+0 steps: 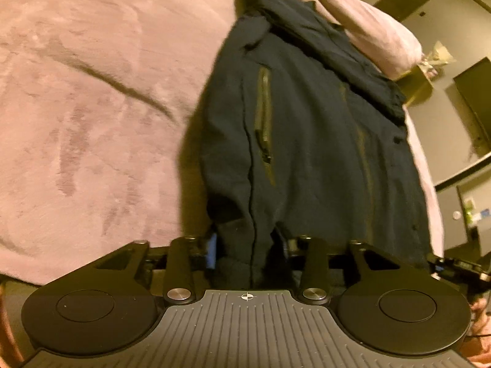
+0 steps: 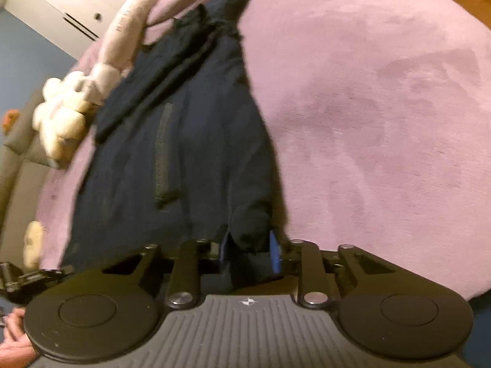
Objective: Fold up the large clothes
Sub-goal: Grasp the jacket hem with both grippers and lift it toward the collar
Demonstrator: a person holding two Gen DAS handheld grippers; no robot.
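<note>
Both grippers grip the near hem of a dark jacket on a pink blanket.

Left wrist view: the left gripper (image 1: 250, 250) pinches the jacket (image 1: 307, 128), lying across the blanket (image 1: 92, 107). Right wrist view: the right gripper (image 2: 250, 250) clamps another hem corner of the jacket (image 2: 184, 153); a plush toy (image 2: 64, 116) lies beside it.

One dark navy jacket (image 1: 307, 128) lies ahead of the two hand-held grippers, left (image 1: 250, 250) and right (image 2: 250, 250). It shows two pocket zippers (image 1: 264, 116). One pink blanket (image 2: 383, 107). One plush toy (image 2: 70, 113), ahead-left of the right one.
</note>
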